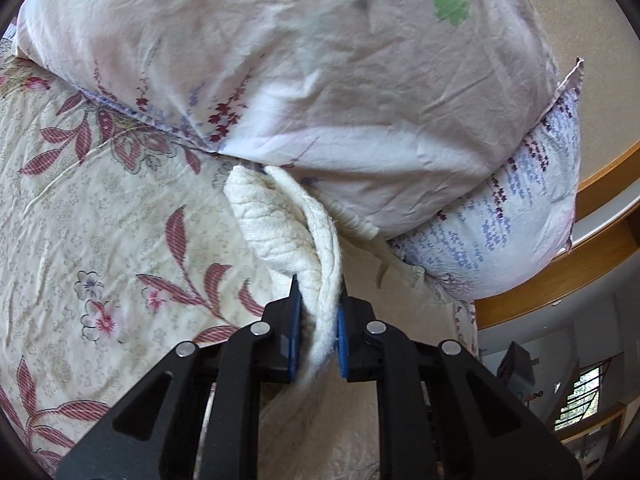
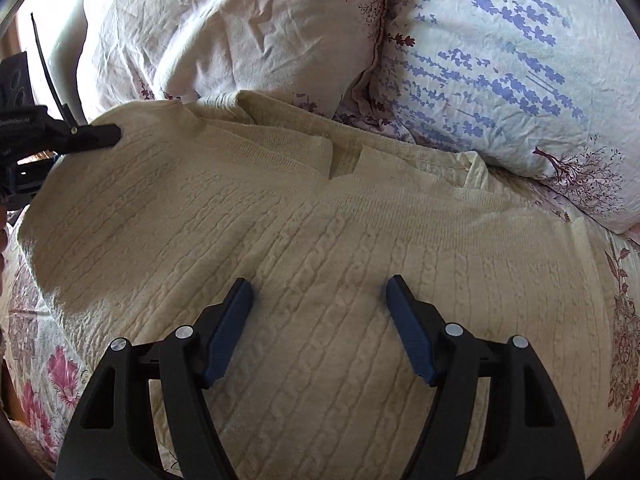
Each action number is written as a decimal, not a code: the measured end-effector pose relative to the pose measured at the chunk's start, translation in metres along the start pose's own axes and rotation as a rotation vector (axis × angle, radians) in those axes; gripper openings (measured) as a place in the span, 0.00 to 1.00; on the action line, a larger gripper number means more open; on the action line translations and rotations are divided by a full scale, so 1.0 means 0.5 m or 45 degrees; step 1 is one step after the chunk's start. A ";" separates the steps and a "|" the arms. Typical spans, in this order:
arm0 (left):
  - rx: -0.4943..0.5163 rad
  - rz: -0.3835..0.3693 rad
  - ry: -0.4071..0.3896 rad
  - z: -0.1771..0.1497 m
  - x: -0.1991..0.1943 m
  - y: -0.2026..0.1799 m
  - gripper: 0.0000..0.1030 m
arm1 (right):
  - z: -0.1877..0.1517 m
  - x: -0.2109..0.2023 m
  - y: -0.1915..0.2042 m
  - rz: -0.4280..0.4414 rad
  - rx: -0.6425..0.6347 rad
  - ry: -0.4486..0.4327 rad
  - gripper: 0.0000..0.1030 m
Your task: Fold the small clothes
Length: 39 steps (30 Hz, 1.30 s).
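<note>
On the bedspread (image 2: 28, 360), sweater (image 2: 320, 240) neckline faces pillows (image 2: 500, 80), left gripper (image 1: 318, 332) pinching its edge.

Between my left gripper's (image 1: 318, 320) closed jaws I see the cream sweater (image 1: 288, 232), a thick, soft cable knit with a nubbly, matt face. The pads (image 1: 294, 332) gripping it look like blue ribbed rubber; the finger bodies are matt black plastic with shiny metal pins. Beyond the jaws, the pillow (image 1: 320, 60) is thin, crinkled cotton with a faded print. Left of the jaws the bedspread (image 1: 80, 220) is quilted, printed cloth. To the right, the bed frame (image 1: 580, 264) is smooth, varnished wood. Under my right gripper's (image 2: 319, 328) spread jaws the same knit (image 2: 320, 240) lies ribbed and matt.
</note>
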<state>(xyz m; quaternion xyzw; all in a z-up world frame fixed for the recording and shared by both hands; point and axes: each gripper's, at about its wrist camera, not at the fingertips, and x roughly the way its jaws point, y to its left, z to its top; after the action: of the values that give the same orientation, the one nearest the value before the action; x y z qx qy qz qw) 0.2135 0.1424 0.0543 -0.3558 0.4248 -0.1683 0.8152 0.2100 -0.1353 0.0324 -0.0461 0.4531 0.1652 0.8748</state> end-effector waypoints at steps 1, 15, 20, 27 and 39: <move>-0.001 -0.038 0.000 0.002 -0.002 -0.014 0.13 | 0.000 0.000 0.000 0.000 0.000 0.000 0.70; -0.072 -0.490 0.080 0.017 0.019 -0.183 0.13 | -0.003 0.007 0.009 -0.033 -0.051 -0.019 0.73; -0.060 -0.535 0.153 0.002 0.052 -0.219 0.13 | -0.004 0.010 0.012 -0.043 -0.074 -0.041 0.74; -0.015 -0.580 0.226 -0.018 0.092 -0.278 0.13 | -0.018 -0.043 -0.063 0.049 0.071 -0.075 0.75; -0.053 -0.647 0.446 -0.105 0.288 -0.401 0.13 | -0.177 -0.199 -0.388 -0.089 0.723 -0.132 0.79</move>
<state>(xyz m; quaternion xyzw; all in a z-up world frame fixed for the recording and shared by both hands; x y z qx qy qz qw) 0.2603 -0.1018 0.0964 -0.4328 0.4597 -0.4169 0.6538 0.1520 -0.3627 0.0478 0.1935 0.4339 0.0037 0.8799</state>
